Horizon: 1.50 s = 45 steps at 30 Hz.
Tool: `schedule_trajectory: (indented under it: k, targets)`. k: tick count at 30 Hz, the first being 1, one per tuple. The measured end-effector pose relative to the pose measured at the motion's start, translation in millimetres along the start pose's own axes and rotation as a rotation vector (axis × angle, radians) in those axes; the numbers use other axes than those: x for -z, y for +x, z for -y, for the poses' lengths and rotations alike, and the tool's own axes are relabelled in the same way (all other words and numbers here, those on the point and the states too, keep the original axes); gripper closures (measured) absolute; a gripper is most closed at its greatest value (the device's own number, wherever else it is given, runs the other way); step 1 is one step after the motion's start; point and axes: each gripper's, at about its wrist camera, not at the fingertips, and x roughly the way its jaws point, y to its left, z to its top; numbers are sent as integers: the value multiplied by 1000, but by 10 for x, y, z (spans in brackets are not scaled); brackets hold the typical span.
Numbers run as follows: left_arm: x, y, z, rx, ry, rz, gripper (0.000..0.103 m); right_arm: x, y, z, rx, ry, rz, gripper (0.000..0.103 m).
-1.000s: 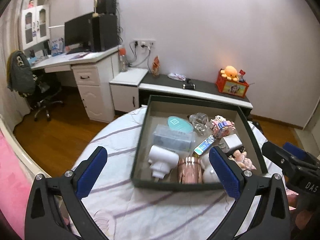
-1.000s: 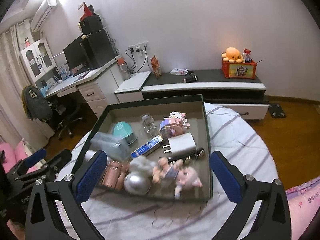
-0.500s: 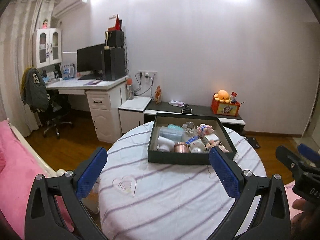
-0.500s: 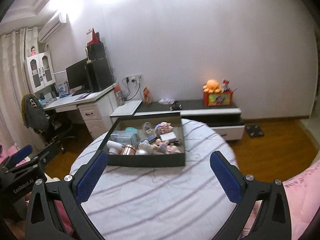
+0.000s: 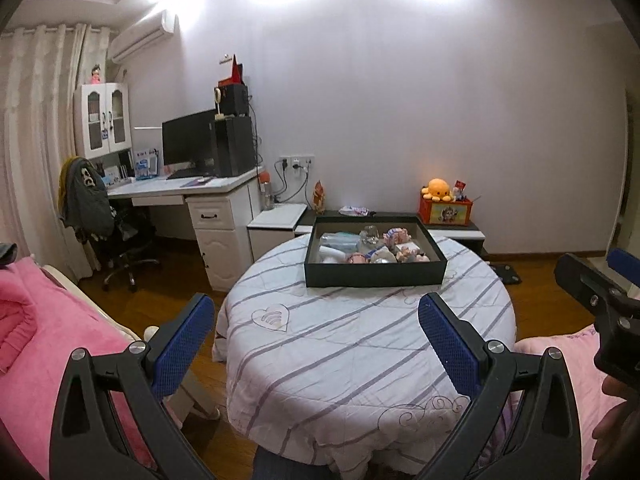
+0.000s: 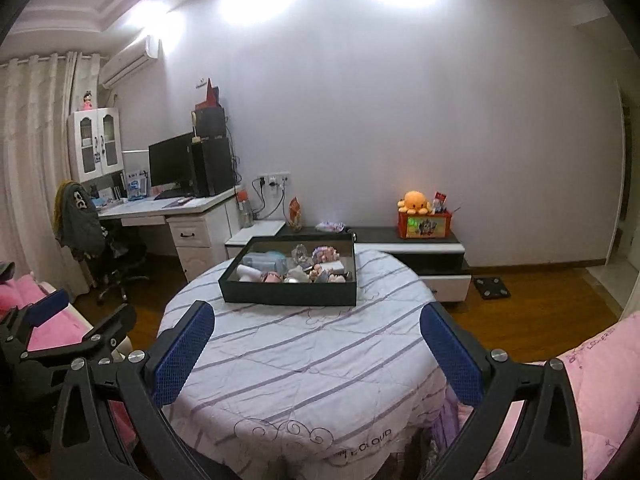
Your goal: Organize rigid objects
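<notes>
A dark box (image 5: pixel 374 274) (image 6: pixel 288 293) sits at the far side of a round table (image 5: pixel 360 344) (image 6: pixel 304 360) with a striped white cloth. It holds several small objects: a white device, a copper-coloured cup, a glass piece, pink figurines, a white charger. My left gripper (image 5: pixel 316 344) is open and empty, held well back from the table's near edge. My right gripper (image 6: pixel 316 348) is open and empty, also well back. The right gripper shows at the right edge of the left wrist view (image 5: pixel 600 300); the left gripper shows at the left edge of the right wrist view (image 6: pixel 60 336).
A pink bed (image 5: pixel 36 344) lies at the left and pink bedding (image 6: pixel 600 392) at the right. A white desk (image 5: pixel 192 196) with monitor and an office chair (image 5: pixel 116 236) stand at the back left. A low cabinet (image 6: pixel 420 248) runs along the wall behind the table.
Both grippers have pulled far back and up from over the box; the box now looks small at the table's far side. Both stay open and empty.
</notes>
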Motion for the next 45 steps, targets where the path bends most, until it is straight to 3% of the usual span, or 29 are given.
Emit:
schedule_trajectory:
  k: [15, 45]
  targets:
    - [-4, 45, -37, 45, -48, -28, 0, 20, 7, -55, -10, -5, -9, 0]
    - [-21, 60, -130, 22, -61, -41, 0, 36, 68, -104, -16, -12, -28, 0]
